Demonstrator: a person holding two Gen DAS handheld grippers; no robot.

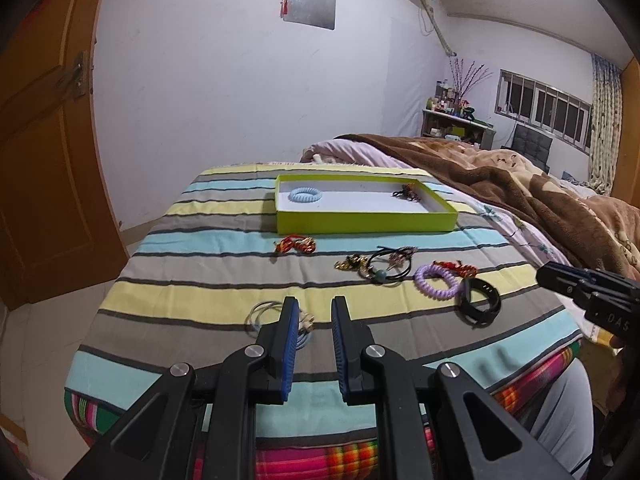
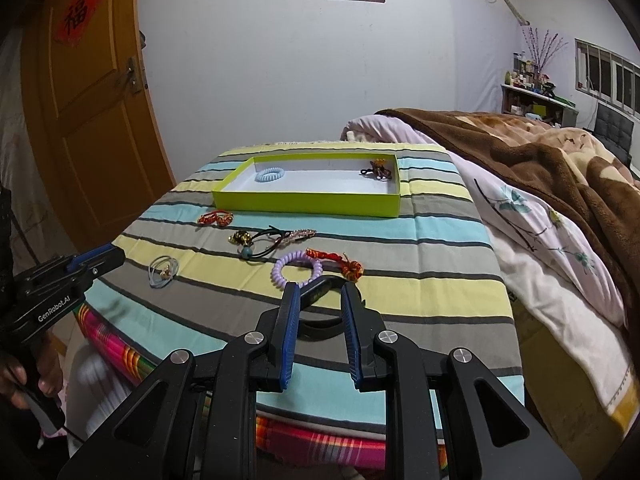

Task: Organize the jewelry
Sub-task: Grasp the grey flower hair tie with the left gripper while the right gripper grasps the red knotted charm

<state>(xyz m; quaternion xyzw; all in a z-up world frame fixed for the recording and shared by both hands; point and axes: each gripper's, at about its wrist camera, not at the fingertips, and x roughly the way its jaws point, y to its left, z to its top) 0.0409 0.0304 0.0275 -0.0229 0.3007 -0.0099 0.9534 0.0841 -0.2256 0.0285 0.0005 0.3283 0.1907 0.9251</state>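
A lime-green tray [image 1: 366,221] [image 2: 304,203] sits at the far side of the striped cloth. It holds a blue coil hair tie [image 1: 305,195] [image 2: 269,174] and a dark beaded piece [image 1: 407,192] [image 2: 376,171]. In front of it lie a red knot [image 1: 295,244] [image 2: 215,218], black hair ties with charms [image 1: 378,268] [image 2: 266,241], a purple coil tie [image 1: 437,281] [image 2: 297,268], a red cord [image 2: 335,261], a black wristband [image 1: 480,302] [image 2: 320,290] and thin pale bands [image 1: 264,316] [image 2: 162,271]. My left gripper [image 1: 314,306] is open beside the pale bands. My right gripper [image 2: 319,290] is open around the wristband.
The striped cloth [image 1: 192,292] [image 2: 440,248] covers a raised surface whose front edge drops off. A bed with a brown blanket [image 1: 540,200] [image 2: 560,168] lies to the right. A wooden door [image 1: 44,160] [image 2: 92,120] stands at the left.
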